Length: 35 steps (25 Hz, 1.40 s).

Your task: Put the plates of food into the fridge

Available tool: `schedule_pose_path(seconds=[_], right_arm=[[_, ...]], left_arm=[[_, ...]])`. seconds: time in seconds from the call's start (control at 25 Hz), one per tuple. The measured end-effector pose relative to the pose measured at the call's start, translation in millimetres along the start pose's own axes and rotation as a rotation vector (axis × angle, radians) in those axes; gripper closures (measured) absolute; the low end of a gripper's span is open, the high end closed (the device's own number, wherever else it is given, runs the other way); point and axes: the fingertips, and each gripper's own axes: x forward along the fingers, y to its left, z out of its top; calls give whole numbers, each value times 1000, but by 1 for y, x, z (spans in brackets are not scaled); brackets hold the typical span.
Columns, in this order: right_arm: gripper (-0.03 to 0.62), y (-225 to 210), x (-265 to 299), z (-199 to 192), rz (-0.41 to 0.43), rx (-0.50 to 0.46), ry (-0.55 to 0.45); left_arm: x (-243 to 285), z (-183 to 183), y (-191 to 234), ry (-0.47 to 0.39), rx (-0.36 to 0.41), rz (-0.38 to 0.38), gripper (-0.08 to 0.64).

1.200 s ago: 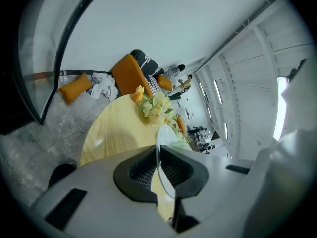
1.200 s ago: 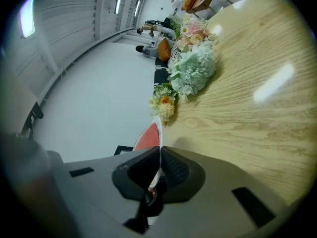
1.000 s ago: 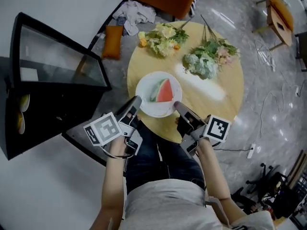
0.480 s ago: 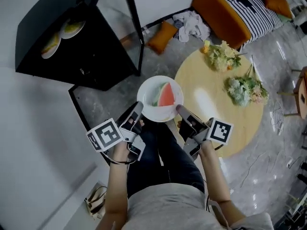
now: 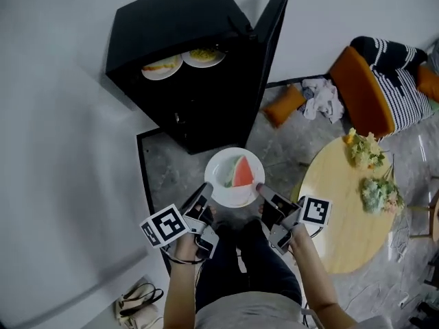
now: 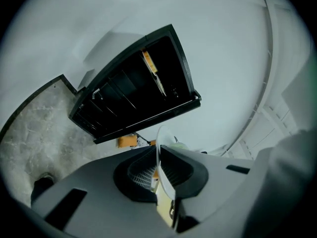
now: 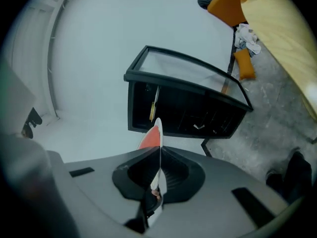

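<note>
A white plate with a watermelon slice hangs level in front of the open black fridge. My left gripper is shut on the plate's near-left rim and my right gripper is shut on its near-right rim. The left gripper view shows the plate edge clamped between the jaws; the right gripper view shows the rim with the red slice beyond. Two plates of food rest on a shelf inside the fridge.
The fridge door stands open to the right of the cabinet. A round wooden table with flower bunches is at the right. An orange sofa, an orange cushion and crumpled cloth lie beyond. A bag sits on the floor at lower left.
The person has turned away from the table toward the fridge, carrying the watermelon plate in both grippers. The fridge now lies straight ahead and the table has swung to the right.
</note>
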Motion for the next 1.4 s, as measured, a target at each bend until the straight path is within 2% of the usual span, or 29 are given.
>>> schedule_pose_path(seconds=[0.28, 0.52, 0.84, 1.2, 1.4], right_arm=[[574, 22, 62, -25, -1, -18, 14], [574, 24, 92, -26, -22, -12, 38], [574, 15, 138, 10, -4, -33, 87], [574, -45, 209, 72, 38, -47, 101], [574, -79, 241, 100, 60, -45, 78]], left_arm=[[-36, 61, 24, -31, 0, -19, 531], [-38, 86, 38, -57, -30, -7, 532], [-6, 119, 57, -136, -84, -12, 532], [75, 166, 108, -210, -123, -43, 532], [113, 187, 131, -259, -107, -74, 535]])
